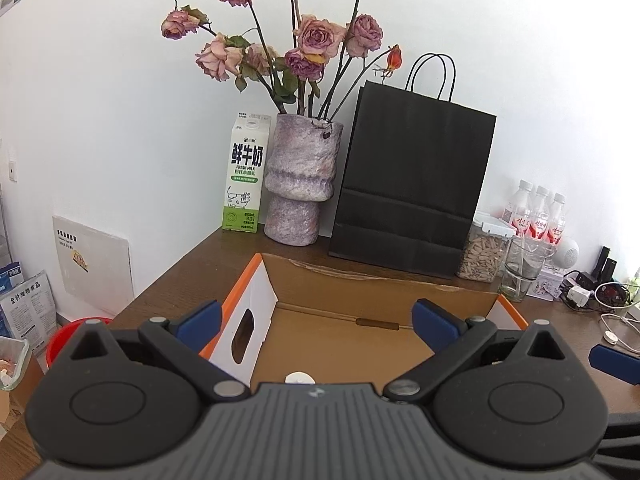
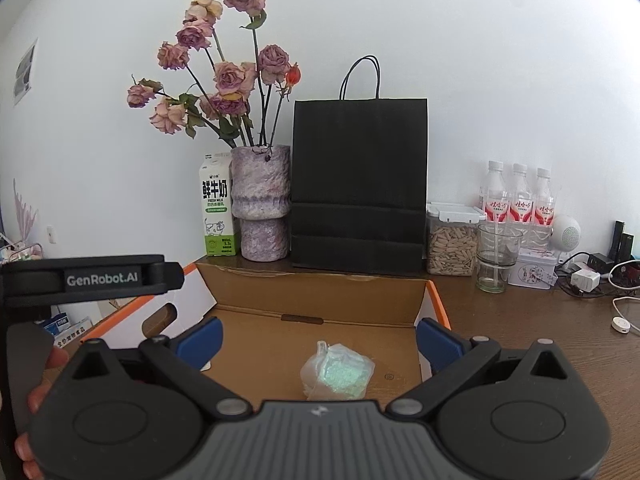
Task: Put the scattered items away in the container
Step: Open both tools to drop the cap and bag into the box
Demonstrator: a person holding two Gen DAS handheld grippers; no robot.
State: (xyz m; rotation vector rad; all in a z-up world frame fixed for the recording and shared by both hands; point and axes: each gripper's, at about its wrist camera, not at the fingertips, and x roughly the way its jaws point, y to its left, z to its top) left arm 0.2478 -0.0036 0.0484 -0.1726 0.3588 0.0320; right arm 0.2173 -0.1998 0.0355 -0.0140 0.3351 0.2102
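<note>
Both grippers hover over the near edge of the open cardboard box (image 1: 320,276), tilted slightly downward toward its floor. The left gripper (image 1: 318,320) has its blue-padded fingers spread as wide as they go, with nothing between them; through the gap shows the bare floor of the box and, at its near edge, a small white round item (image 1: 299,378) half hidden by the gripper body. The right gripper (image 2: 319,338) is spread just as wide and empty too. Below and between its fingers, on the box floor, lies a clear plastic bag with greenish contents (image 2: 338,374), untouched. A hand (image 2: 38,396) shows at the left edge of the right wrist view, wrapped around the left gripper's black body. Behind the box stand a milk carton (image 1: 244,176), a vase of dried roses (image 1: 300,180) and a black paper bag (image 1: 412,184).
</note>
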